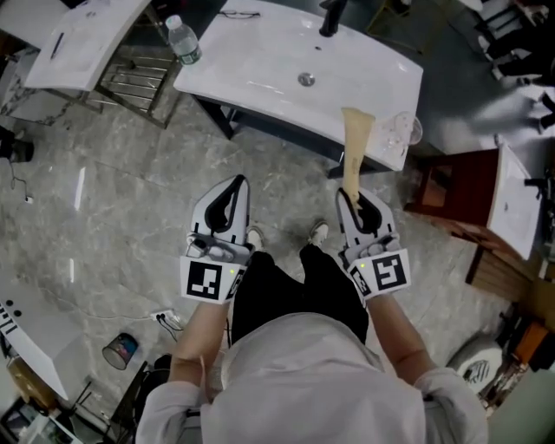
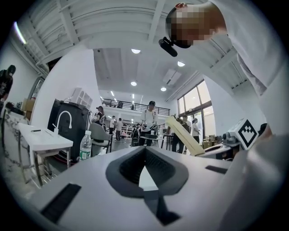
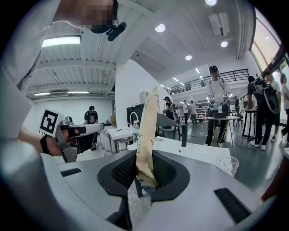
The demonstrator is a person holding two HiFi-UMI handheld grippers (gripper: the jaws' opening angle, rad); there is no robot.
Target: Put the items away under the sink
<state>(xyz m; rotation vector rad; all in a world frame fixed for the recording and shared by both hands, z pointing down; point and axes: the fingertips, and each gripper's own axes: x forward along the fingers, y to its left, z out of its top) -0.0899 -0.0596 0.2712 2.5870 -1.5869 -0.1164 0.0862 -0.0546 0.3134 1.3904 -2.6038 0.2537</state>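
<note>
My left gripper [image 1: 236, 184] is nearest, in front of my knees. Its fingers are closed tip to tip and hold nothing. Beside it, my right gripper [image 1: 353, 198] has its fingers clamped narrowly on the lower end of a long tan paper packet [image 1: 354, 147]. The packet sticks out ahead of the jaws, tilted upward, and its top end reaches the front edge of the sink [image 1: 251, 65] as I see it from the head view. So the item is in my right grip in front of the sink, not under it.

Down on the grey marbled floor [image 1: 130, 199] to my left stands a small dark can [image 1: 121, 350]. I cannot tell what is in it.

Further out, the sink is a white basin with a round drain [image 1: 305, 79] at its middle. A clear plastic cup [image 1: 404, 129] sits on the right end near the front edge. A water bottle [image 1: 182, 40] with a green label stands upright on the far left corner, and I cannot judge how full it is. The dark faucet [image 1: 330, 17] rises at the back rim. Left of the sink, a wire rack [image 1: 137, 80] sits under another white counter.
</note>
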